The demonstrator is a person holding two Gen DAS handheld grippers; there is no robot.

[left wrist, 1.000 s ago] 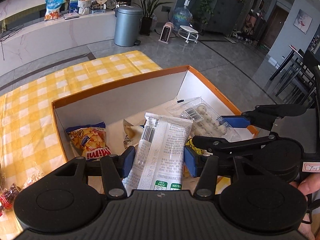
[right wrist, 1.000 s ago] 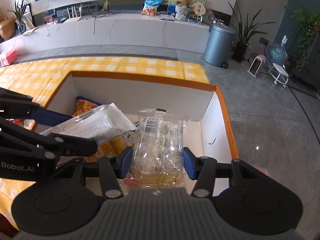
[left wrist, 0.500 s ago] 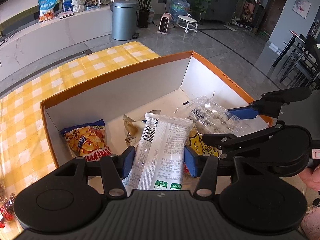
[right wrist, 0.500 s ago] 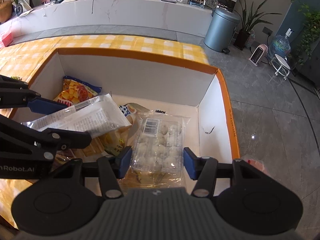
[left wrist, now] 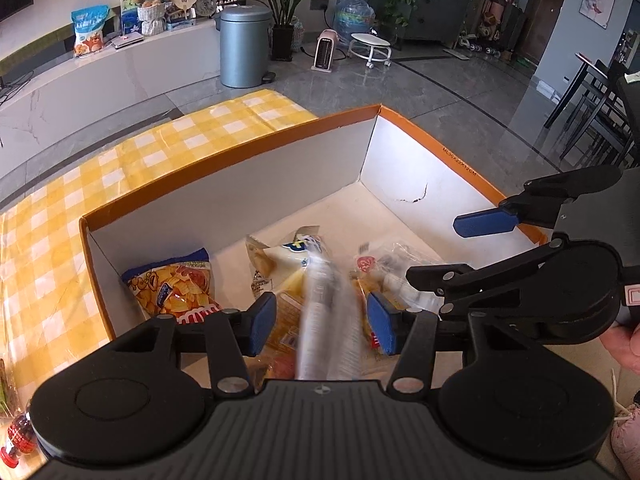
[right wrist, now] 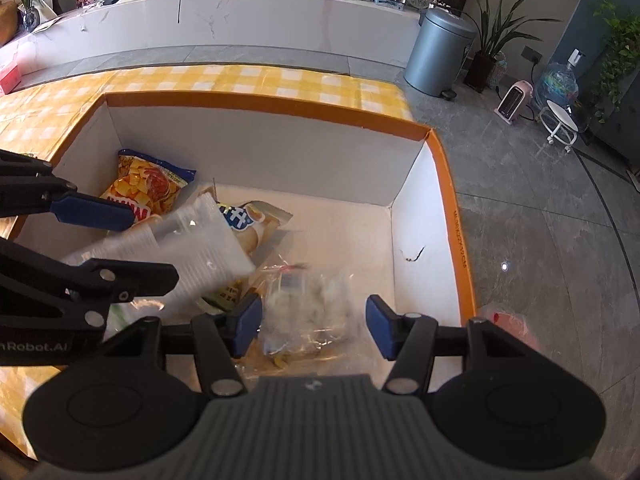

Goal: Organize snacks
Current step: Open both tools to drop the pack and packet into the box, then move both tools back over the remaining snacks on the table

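An orange-rimmed cardboard box [left wrist: 240,160] [right wrist: 260,102] holds several snacks, among them a chips bag [left wrist: 176,284] [right wrist: 148,188] at its left. My left gripper [left wrist: 322,322] hangs over the box. A white packet [left wrist: 324,320] [right wrist: 192,248] is blurred between its pads, with a gap on each side. My right gripper [right wrist: 314,324] is beside it on the right, and its jaws are opening. A clear bag of pale sweets [right wrist: 308,304] lies loose and blurred between its pads, touching neither. A yellow and blue packet [right wrist: 248,224] lies under both.
The box stands on a yellow checked tablecloth [left wrist: 80,200]. A red wrapped snack [left wrist: 18,436] lies outside the box at the lower left, and a pink packet [right wrist: 508,320] lies outside its right wall. A person's hand [left wrist: 624,344] holds the right gripper.
Both grippers' jaws have widened. The white packet and the clear bag, gripped before, have come free of the pads and drop blurred into the box.
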